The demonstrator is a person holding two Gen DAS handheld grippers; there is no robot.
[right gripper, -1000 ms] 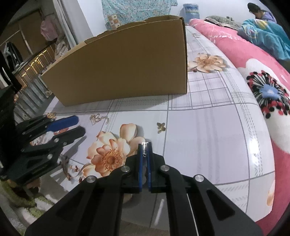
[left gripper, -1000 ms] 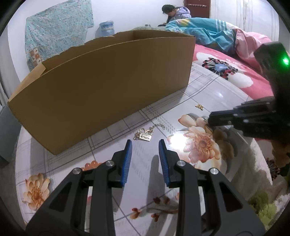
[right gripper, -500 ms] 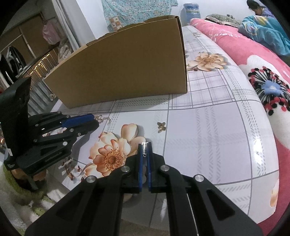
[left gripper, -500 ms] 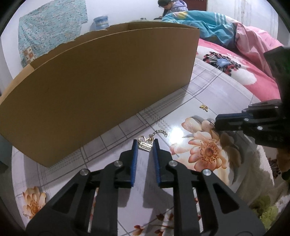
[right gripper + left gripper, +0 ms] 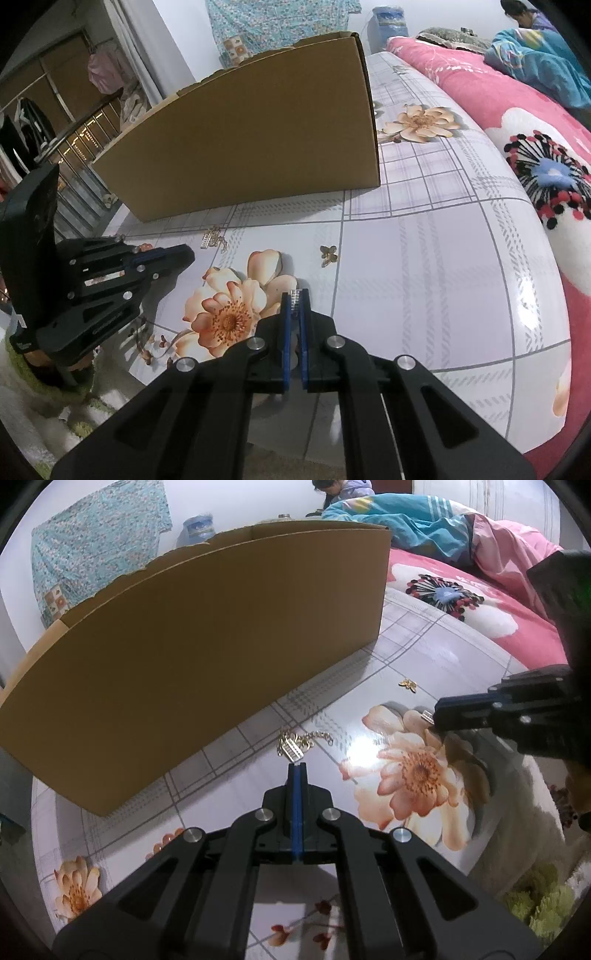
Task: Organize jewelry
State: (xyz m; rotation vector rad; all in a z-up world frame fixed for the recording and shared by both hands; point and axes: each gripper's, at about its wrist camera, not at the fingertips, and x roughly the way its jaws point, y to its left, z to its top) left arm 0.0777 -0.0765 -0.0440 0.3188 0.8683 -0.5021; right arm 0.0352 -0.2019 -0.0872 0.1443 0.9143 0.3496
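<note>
While the left gripper [image 5: 296, 766] has its jaws pressed together, the gold chain charm [image 5: 291, 746] lies just past their tips on the tablecloth [image 5: 424, 653]; whether a link is caught there is hard to tell. Closed on a small silver piece [image 5: 294, 295], the right gripper [image 5: 294, 297] hides most of it. Beyond those jaws sits 1 butterfly charm [image 5: 328, 254], before the cardboard box [image 5: 258, 147].

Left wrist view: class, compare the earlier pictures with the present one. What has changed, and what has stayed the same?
The left gripper closed from open to shut, its tips just short of the gold chain charm; whether it holds the charm cannot be told. The right gripper stayed shut on a small silver piece. The cardboard box and the butterfly charm did not move.
</note>
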